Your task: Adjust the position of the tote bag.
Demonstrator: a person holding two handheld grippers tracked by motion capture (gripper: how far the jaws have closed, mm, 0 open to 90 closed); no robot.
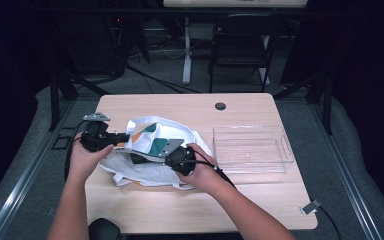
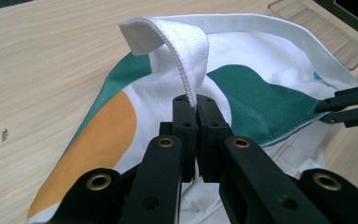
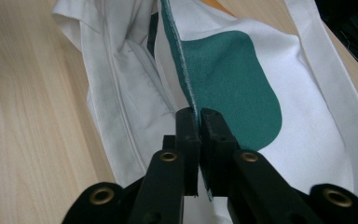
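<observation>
Pinching the tote bag [image 1: 150, 145] rim with left hand-held gripper [image 2: 196, 106] and right hand-held gripper [image 3: 199, 116], seemingly to hold its mouth apart above the bench [image 1: 190, 107].

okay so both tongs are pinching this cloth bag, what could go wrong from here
1. The left tongs pinch only a thin edge of the bag's strap, so a tug could pull it free.
2. The right tongs clamp just the hem of the bag; the cloth might slip out and the bag sag back onto the table.
3. The clear tray lies close beside the bag, so a wide swing could knock it.
</observation>
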